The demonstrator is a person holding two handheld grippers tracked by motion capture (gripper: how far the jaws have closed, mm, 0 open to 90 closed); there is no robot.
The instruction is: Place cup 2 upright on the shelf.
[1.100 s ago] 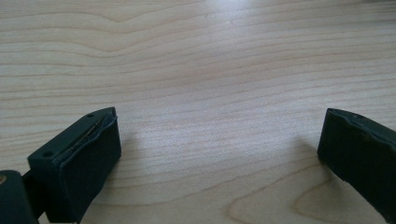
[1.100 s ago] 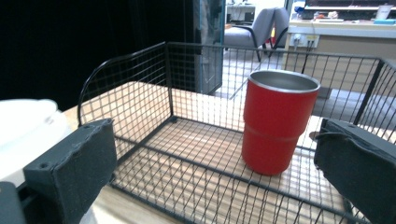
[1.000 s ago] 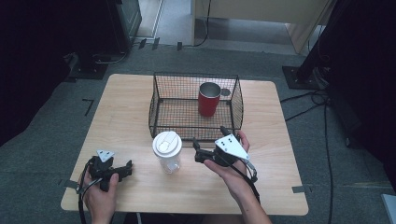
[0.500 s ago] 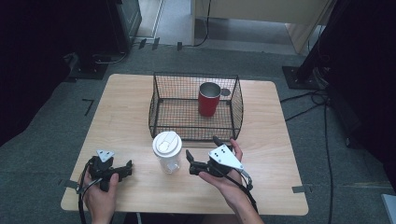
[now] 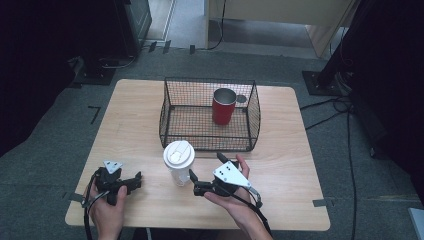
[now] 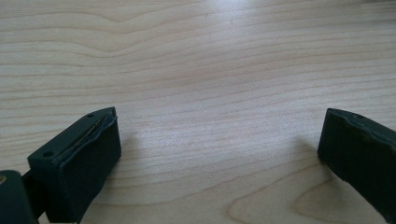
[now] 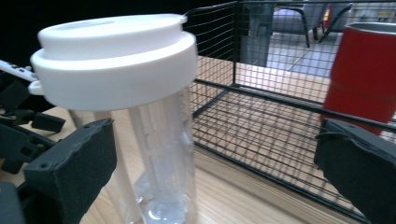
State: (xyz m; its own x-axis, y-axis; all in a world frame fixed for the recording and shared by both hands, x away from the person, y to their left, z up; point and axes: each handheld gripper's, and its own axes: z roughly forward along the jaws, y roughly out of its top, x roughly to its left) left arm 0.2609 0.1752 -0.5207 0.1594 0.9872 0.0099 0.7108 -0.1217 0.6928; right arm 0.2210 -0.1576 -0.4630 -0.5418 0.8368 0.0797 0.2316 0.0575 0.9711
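The clear plastic cup (image 5: 178,164) with its white lid (image 7: 114,56) stands on the table (image 5: 290,150) at 6 o'clock of the wire basket (image 5: 207,114); it looks light, thin-walled and slick, best pinched gently mid-body under the lid. Since half a second ago the right gripper (image 5: 206,170), fingers wide apart, has closed in from 3 o'clock, while the left gripper (image 5: 136,181), also spread, rests unmoved.
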